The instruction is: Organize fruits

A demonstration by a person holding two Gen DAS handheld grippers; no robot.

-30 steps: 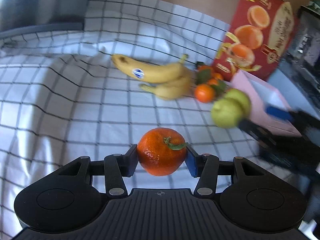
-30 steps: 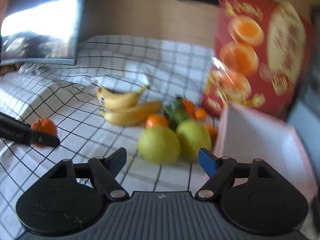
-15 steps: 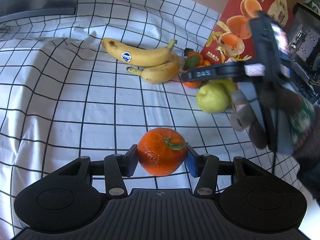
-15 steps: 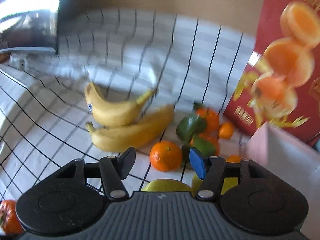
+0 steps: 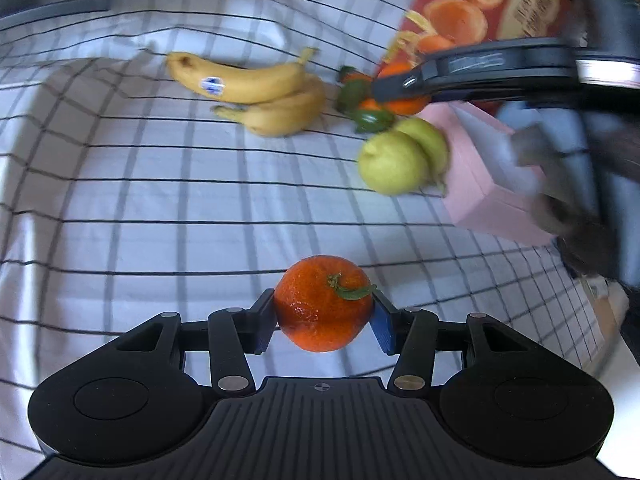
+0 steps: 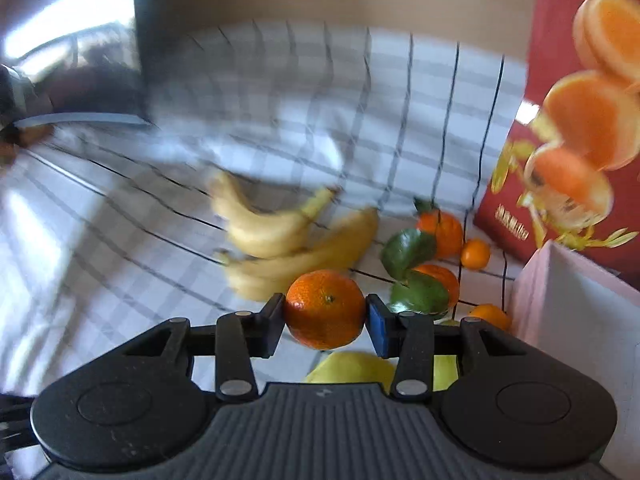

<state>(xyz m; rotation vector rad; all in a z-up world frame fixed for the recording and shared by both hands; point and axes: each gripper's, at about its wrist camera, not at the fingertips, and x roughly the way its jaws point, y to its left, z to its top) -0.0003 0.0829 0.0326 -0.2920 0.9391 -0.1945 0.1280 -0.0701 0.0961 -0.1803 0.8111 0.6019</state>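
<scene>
A white checked cloth (image 5: pixel 160 208) covered the surface, with a red box (image 6: pixel 576 112) printed with oranges standing at its far edge against a brown wall. Bananas (image 5: pixel 256 84) lay mid-cloth, pears (image 5: pixel 394 162) against a pink box (image 5: pixel 480 184). The left gripper (image 5: pixel 323 322) clamped a leafy mandarin (image 5: pixel 323 304). The right gripper's (image 6: pixel 325 320) jaws were closing on a small orange (image 6: pixel 325 309); blur hid the far left.

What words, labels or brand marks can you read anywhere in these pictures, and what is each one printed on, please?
None can be read.
Blue sticker on the upper banana: a brand mark, too blurred to read.
Red box with orange pictures: yellow lettering low on its front, too blurred to read.
Right gripper seen from the left wrist: pale lettering along its dark arm, smeared and unreadable.
</scene>
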